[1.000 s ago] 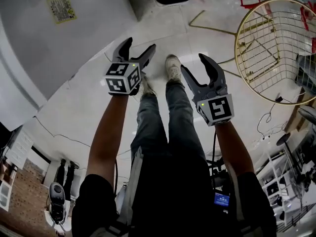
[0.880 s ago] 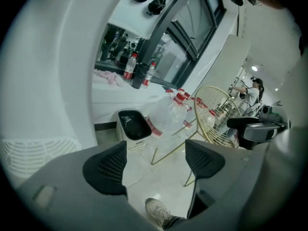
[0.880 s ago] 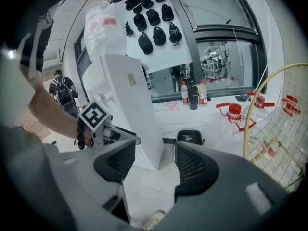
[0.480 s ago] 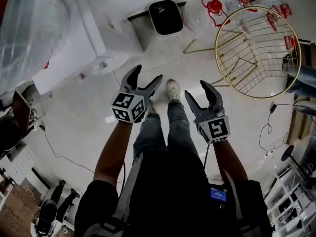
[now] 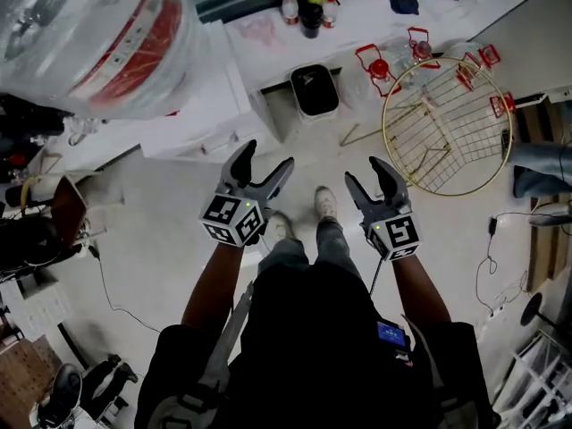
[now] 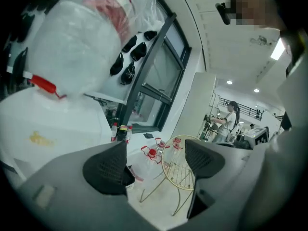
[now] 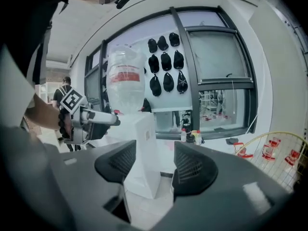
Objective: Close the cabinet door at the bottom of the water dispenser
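Head view: both grippers are raised, clear of the water dispenser (image 5: 192, 105).
Both the left gripper (image 5: 266, 156) and the right gripper (image 5: 365, 172) stand well open and empty, the right's jaws having just narrowed slightly. The water dispenser lies ahead and left, near but untouched; its cabinet door cannot be made out. If ajar, closing calls for stooping and pushing.

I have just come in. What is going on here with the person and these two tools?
A person stands on a pale floor and holds a two-jaw gripper in each hand. The left gripper and the right gripper are both open and hold nothing; the right one's jaws have just been closing slightly. A white water dispenser with a large bottle on top stands ahead, and neither gripper touches it. No open door shows at its bottom.
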Demonstrator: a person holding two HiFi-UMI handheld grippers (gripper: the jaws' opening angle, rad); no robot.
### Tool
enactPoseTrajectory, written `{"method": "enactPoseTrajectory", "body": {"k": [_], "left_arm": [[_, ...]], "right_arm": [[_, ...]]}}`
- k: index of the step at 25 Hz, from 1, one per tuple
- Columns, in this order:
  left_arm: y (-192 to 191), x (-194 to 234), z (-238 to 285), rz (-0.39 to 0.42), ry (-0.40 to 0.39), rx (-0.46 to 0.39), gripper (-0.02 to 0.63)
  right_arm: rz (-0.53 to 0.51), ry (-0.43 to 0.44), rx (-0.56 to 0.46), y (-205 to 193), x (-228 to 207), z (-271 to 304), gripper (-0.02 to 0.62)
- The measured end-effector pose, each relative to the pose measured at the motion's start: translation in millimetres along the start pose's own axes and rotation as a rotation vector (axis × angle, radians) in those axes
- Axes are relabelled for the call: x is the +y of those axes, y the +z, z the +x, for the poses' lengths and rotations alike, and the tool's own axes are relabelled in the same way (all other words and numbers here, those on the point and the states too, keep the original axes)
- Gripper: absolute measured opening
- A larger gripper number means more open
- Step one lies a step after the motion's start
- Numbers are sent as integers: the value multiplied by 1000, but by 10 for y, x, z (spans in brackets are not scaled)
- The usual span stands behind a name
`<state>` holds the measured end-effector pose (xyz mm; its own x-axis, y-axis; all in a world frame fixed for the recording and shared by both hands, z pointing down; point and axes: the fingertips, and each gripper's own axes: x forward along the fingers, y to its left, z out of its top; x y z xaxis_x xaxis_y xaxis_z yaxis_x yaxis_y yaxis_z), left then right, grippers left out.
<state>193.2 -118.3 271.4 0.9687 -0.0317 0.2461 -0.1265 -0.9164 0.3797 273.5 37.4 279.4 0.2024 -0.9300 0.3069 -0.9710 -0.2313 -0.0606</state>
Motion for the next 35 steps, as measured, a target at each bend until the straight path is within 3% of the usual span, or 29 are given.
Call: {"method": "enactPoseTrajectory", "body": {"k": [4,8,12,19,22,27,35], "left_arm": [[369,-61,-404,-3,40,-99,393],[579,-47,-842,-5,106,-143,391],[757,-21,-1145,28,194,-181,368],[1137,-144,-1338,109,241,-238,368],[1258,-164,-1455,136,267,-278,264],[1321,-78,-1669,160,330,-304,234],[1331,89,-2022,186,438,-305,123]], "right_arm": [[-50,25,-52,343,104,-52,244],[-25,61,-94,613,268,-130,239],[-71,118,-114,824,441,-182,233],[-108,238,-168,1237,699,-98,212],[-164,275,-183,1359,793,-42,193],[-146,327,-188,1470,846,98,150],[-123,377,-205,1689,935,285,92]]}}
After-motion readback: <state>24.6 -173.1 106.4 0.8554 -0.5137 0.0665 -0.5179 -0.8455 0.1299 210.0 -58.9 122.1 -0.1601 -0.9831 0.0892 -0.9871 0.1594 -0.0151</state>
